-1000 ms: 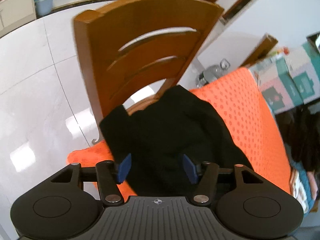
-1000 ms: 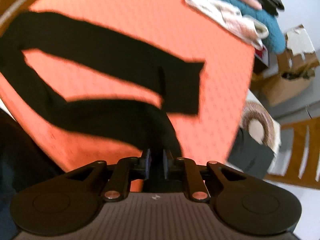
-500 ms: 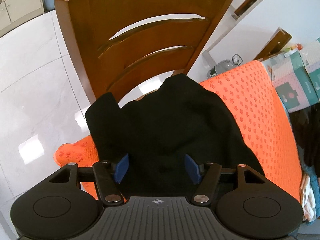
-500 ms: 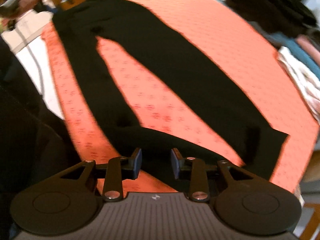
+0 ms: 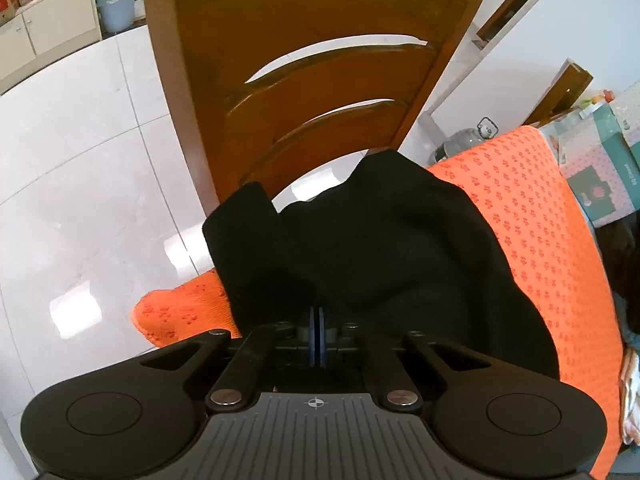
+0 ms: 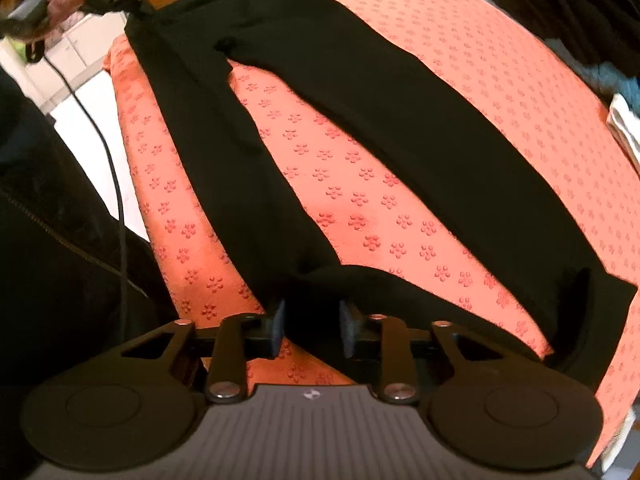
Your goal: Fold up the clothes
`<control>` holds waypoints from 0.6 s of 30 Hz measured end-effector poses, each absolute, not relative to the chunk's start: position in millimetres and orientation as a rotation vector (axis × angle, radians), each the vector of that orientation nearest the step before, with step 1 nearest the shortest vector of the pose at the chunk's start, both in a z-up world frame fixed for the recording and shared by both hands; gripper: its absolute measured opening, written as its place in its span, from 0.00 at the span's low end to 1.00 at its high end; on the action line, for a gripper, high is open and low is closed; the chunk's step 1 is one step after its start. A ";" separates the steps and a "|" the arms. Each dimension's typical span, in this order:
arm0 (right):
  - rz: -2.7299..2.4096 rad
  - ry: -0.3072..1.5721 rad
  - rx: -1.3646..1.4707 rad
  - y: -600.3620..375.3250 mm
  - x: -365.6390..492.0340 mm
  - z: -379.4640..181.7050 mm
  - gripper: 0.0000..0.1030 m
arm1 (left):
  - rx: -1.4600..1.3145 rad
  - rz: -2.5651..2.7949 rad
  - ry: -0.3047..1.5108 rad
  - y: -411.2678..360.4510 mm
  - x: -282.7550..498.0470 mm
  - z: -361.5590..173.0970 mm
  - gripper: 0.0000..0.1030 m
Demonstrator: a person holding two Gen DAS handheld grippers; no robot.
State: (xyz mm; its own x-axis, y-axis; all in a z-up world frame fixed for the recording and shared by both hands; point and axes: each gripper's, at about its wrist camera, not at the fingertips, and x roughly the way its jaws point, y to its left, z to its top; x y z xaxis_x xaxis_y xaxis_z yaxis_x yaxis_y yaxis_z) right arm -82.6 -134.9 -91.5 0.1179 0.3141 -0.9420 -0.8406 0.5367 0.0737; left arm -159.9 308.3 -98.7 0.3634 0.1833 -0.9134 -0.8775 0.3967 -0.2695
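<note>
Left wrist view: the left tongs (image 5: 316, 334) have their blue pads pressed together, pinching a bunched fold of the black trousers (image 5: 380, 248) at the waist end, which lies on the orange cloth (image 5: 532, 216) of the tabletop in front of a wooden chair (image 5: 304, 64). Right wrist view: the right tongs (image 6: 311, 326) stand partly apart, having just been closing, with a trouser leg's hem between the pads; whether they press it I cannot tell. Both legs stretch flat across the cloth.
</note>
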 end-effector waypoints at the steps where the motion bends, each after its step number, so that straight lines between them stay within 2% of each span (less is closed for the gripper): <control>1: 0.917 1.162 -0.560 -135.1 -83.4 -91.0 0.18 | -0.898 0.813 0.942 308.5 -162.4 -97.2 0.04; 10: 0.900 1.048 -0.677 -135.6 -88.6 -71.4 0.21 | -0.928 0.809 0.933 310.8 -201.0 -85.2 0.04; 16: 0.905 1.044 -0.737 -140.3 -77.4 -74.2 0.30 | -0.980 0.846 0.951 314.6 -234.3 -100.6 0.04; 18: 0.917 1.040 -0.758 -138.3 -74.3 -73.9 0.37 | -0.967 0.846 0.962 313.3 -240.0 -107.0 0.05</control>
State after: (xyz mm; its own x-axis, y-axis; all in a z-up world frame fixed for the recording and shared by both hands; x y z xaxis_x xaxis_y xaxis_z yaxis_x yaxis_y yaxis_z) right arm -74.3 -138.3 -73.9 0.2234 0.2616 -0.9390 -0.8988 0.4281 -0.0946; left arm -240.0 313.3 -107.0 0.3411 0.1528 -0.9275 -0.9002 0.3373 -0.2755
